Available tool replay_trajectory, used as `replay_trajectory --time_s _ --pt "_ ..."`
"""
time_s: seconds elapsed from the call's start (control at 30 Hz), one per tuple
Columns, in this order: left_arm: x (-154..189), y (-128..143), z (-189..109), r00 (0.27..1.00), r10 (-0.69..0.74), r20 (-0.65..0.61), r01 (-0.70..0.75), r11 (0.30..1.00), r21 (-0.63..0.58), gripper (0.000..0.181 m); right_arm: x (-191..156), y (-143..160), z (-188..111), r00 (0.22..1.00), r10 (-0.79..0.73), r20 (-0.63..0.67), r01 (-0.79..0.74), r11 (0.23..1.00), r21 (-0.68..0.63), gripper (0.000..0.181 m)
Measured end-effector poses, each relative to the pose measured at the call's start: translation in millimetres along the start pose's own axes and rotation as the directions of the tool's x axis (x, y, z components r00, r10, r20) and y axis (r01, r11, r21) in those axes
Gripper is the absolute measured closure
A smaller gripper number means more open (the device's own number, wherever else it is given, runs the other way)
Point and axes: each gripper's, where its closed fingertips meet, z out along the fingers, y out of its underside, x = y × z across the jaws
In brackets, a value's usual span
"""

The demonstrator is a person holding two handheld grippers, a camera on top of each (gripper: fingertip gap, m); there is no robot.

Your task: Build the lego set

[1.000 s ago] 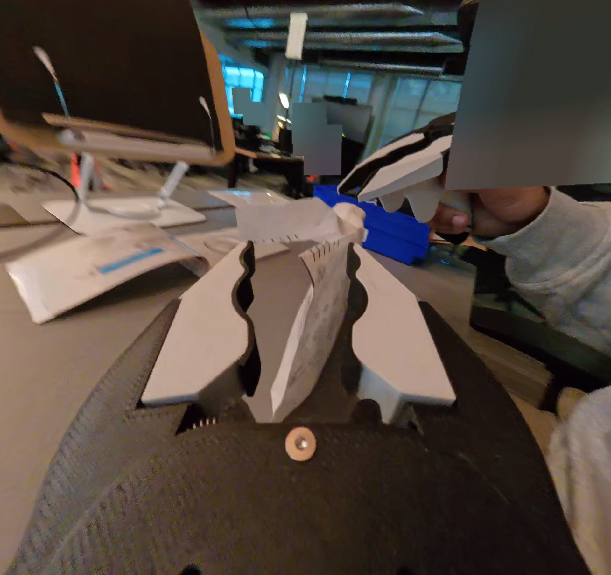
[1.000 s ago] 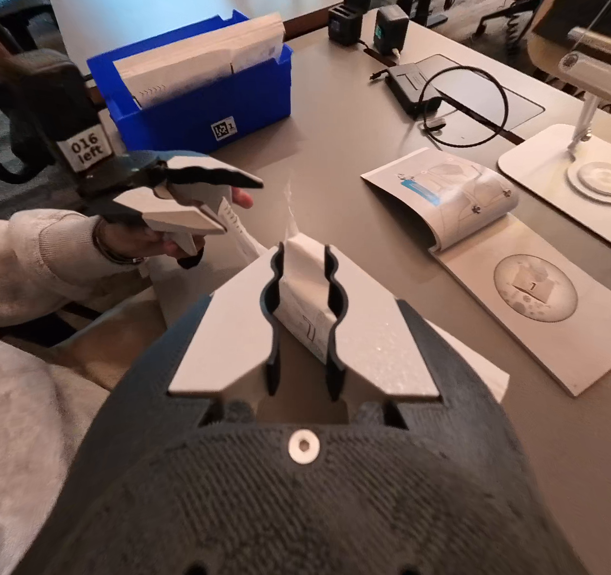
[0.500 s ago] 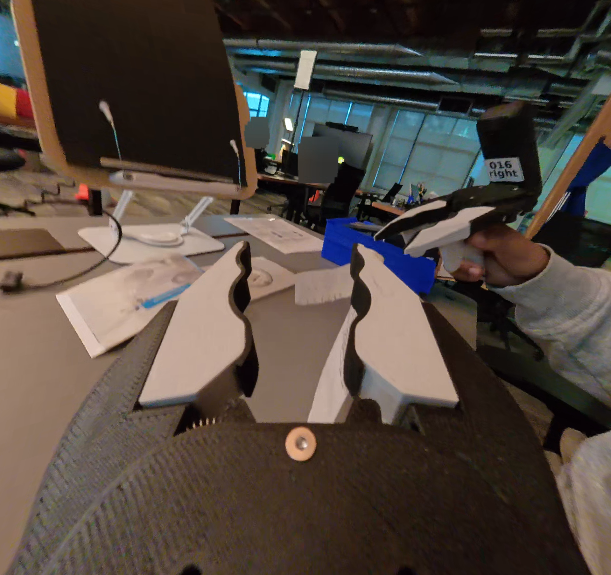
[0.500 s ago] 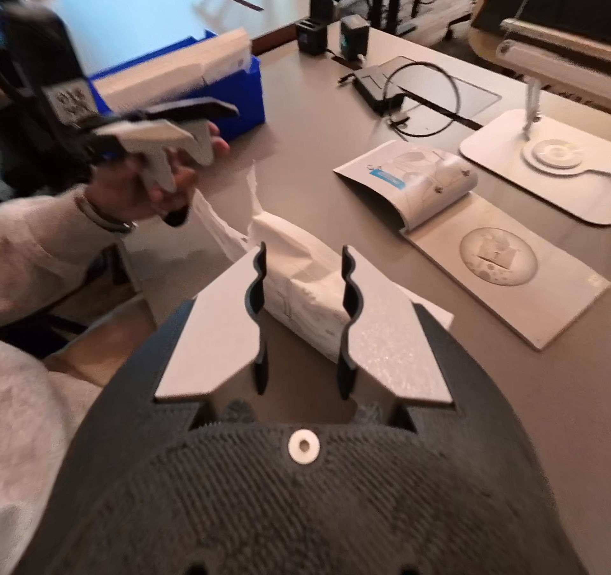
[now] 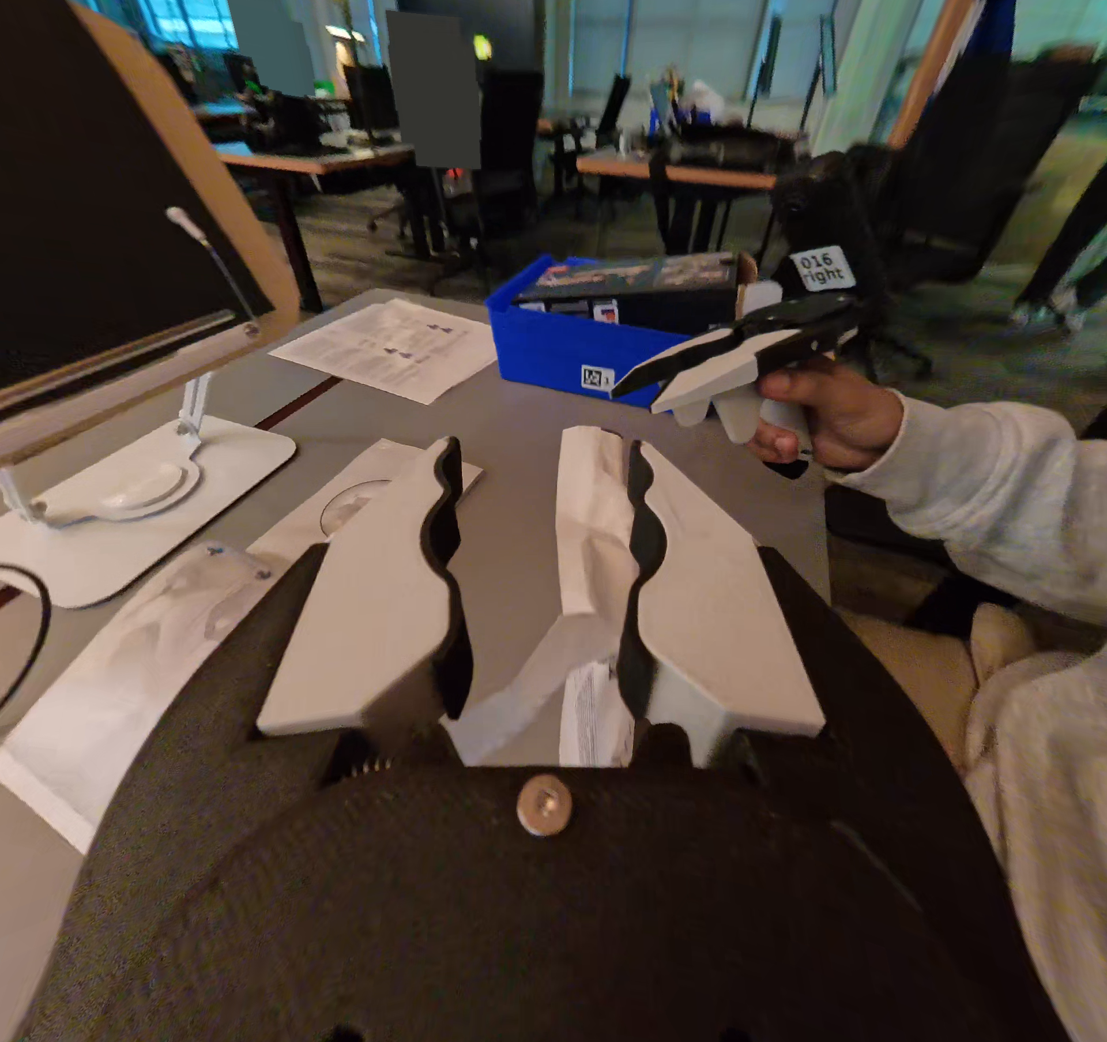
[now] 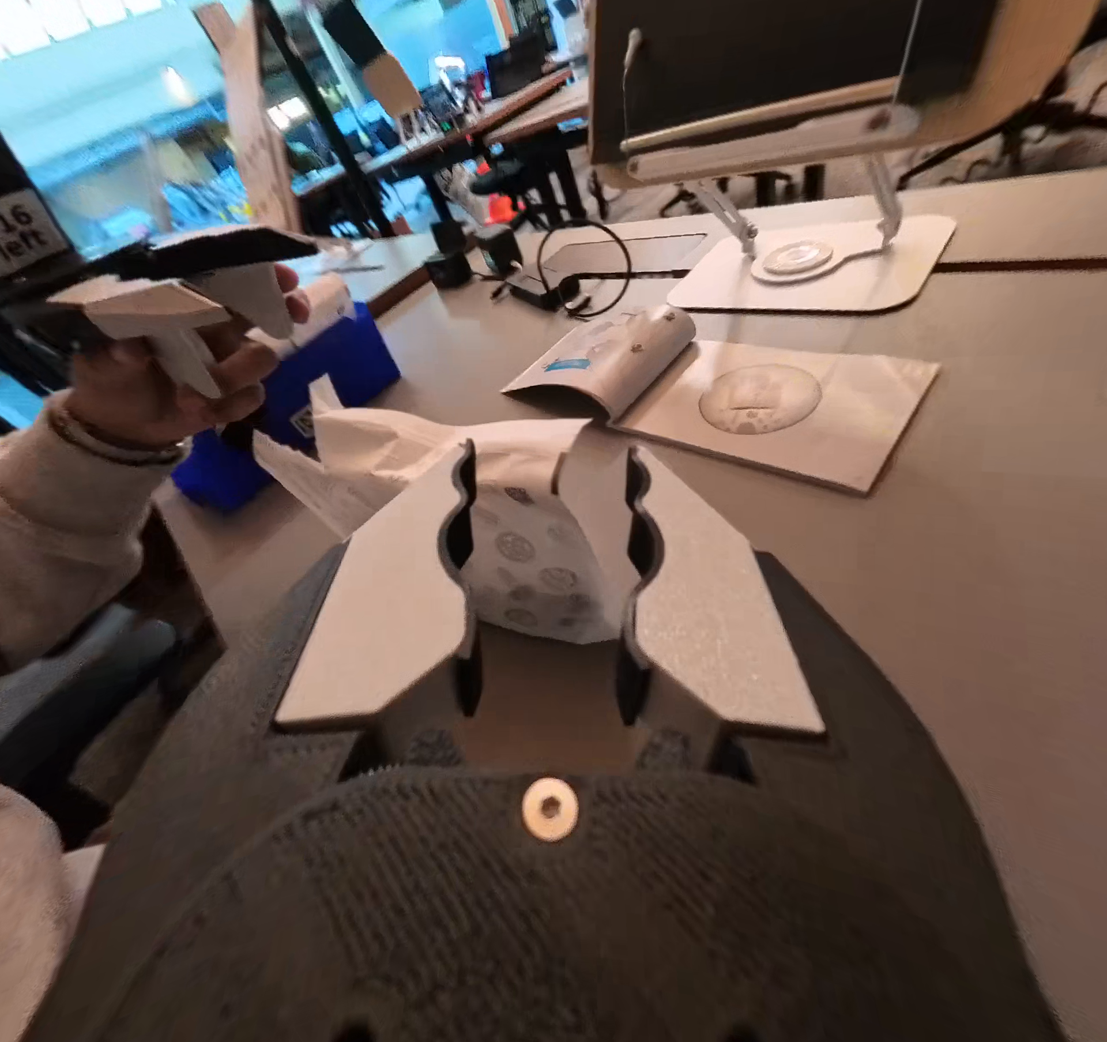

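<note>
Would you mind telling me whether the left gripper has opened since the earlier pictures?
Yes. The left gripper has spread wider, releasing the white paper bag, which now lies on the grey table against one finger.

One white paper bag [image 6: 521, 540], one open booklet [image 6: 719, 396], one blue bin [image 5: 575, 348], one printed sheet [image 5: 389, 348], one stand [image 6: 808, 258].

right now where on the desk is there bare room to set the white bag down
Bare grey table lies between the blue bin and the open booklet, ahead of the left gripper. More lies right of the booklet, near the table's front edge. Crowded: the stand base, cable and printed sheet.
</note>
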Motion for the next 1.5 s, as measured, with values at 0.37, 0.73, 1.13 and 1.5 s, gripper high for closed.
replay_trajectory --time_s 0.37,0.73,1.13,1.5 --pt "18 43 115 0.962 -0.157 -0.223 0.008 0.832 -0.554 0.126 0 19 14 0.886 0.268 0.378 -0.333 0.936 0.115 0.139" --pt "51 63 123 0.809 -0.459 -0.366 0.091 0.713 -0.695 0.175 -4 17 4 0.85 0.269 0.454 -0.371 0.916 0.152 0.163" --pt "55 59 121 0.865 -0.344 -0.367 0.028 0.761 -0.648 0.179 -15 16 1 0.809 0.284 0.515 -0.408 0.902 0.143 0.181" --pt "61 55 121 0.863 -0.278 -0.421 -0.032 0.803 -0.595 0.181 -21 17 -2 0.77 0.3 0.563 -0.414 0.906 0.084 0.181"
